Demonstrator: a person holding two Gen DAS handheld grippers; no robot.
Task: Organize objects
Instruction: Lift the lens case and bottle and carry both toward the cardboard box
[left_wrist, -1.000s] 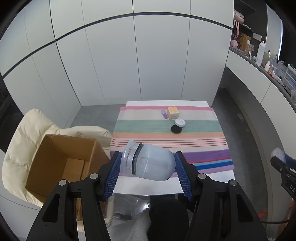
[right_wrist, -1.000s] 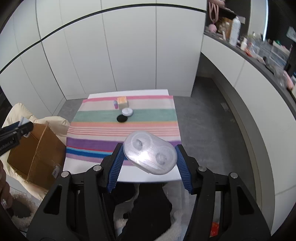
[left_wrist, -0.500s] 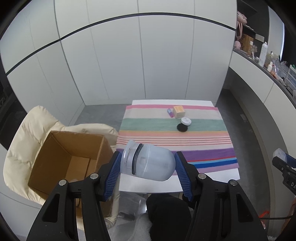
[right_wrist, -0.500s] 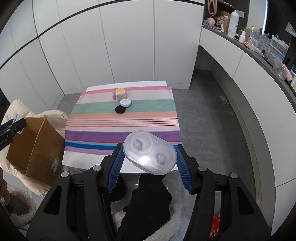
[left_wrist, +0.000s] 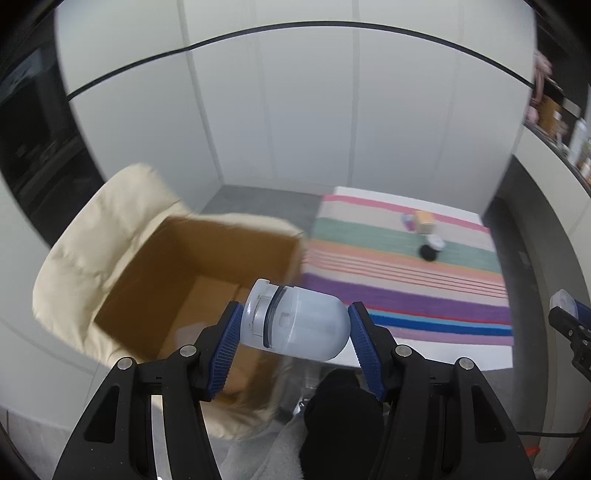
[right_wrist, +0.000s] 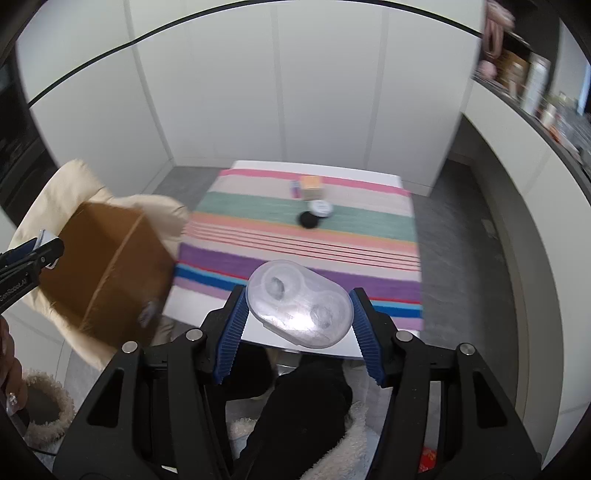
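My left gripper (left_wrist: 293, 326) is shut on a frosted plastic jar (left_wrist: 295, 319) that lies sideways between the blue pads, cap end to the left. It hangs over the near right corner of an open cardboard box (left_wrist: 199, 273) resting on a cream chair (left_wrist: 92, 236). In the right wrist view my right gripper (right_wrist: 298, 312) is shut on a clear oval case (right_wrist: 299, 308) with two round wells, held above the near edge of the table. The box (right_wrist: 107, 266) lies to its left.
A striped cloth (right_wrist: 303, 236) covers the white table. At its far side sit a tan cube (right_wrist: 311, 186), a small purple item (right_wrist: 294, 189), a white round tin (right_wrist: 320, 208) and a black disc (right_wrist: 308, 219). A dark trouser leg (right_wrist: 303, 406) is below. White cabinets stand behind.
Both grippers have swung left with their loads. The box has come from the lower left to right under the left gripper's jar, and the table has slid right in both views.
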